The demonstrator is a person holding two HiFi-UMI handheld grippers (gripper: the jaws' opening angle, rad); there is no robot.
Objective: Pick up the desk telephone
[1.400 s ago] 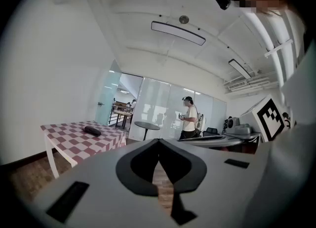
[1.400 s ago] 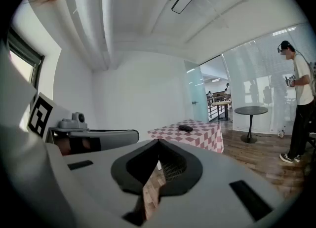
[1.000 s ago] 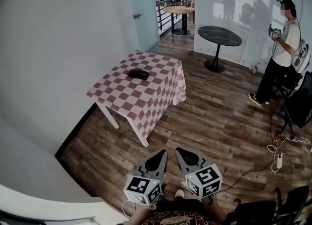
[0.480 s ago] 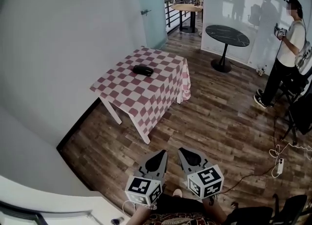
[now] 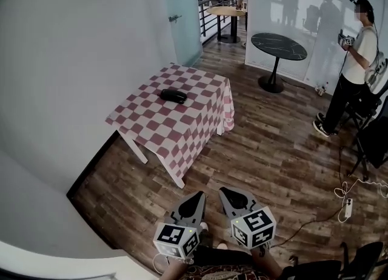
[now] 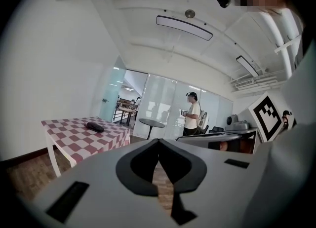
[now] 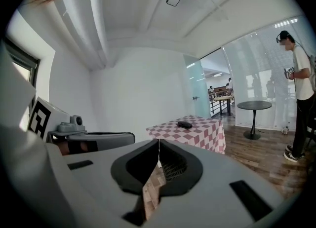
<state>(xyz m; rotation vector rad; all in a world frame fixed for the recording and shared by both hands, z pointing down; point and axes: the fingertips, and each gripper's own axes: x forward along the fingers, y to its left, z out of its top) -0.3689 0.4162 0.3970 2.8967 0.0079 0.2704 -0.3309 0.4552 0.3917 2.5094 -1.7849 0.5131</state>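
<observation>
The desk telephone (image 5: 173, 96) is a small black shape lying on a table with a red-and-white checkered cloth (image 5: 182, 126), far ahead of me by the white wall. It also shows small in the left gripper view, the telephone (image 6: 95, 127), and in the right gripper view, the telephone (image 7: 185, 124). My left gripper (image 5: 199, 195) and right gripper (image 5: 222, 190) are side by side close to my body, above the wooden floor, pointing toward the table. Both are shut and hold nothing: left gripper (image 6: 158, 140), right gripper (image 7: 158, 140).
A round black pedestal table (image 5: 279, 45) stands beyond the checkered one. A person (image 5: 357, 60) stands at the right near dark chairs (image 5: 373, 136). A cable and power strip (image 5: 347, 199) lie on the floor at right. The white wall (image 5: 73, 79) runs along the left.
The head view has shifted a little, and both grippers sit slightly lower in it, still side by side. Their jaws stay shut. The telephone has not moved on the table.
</observation>
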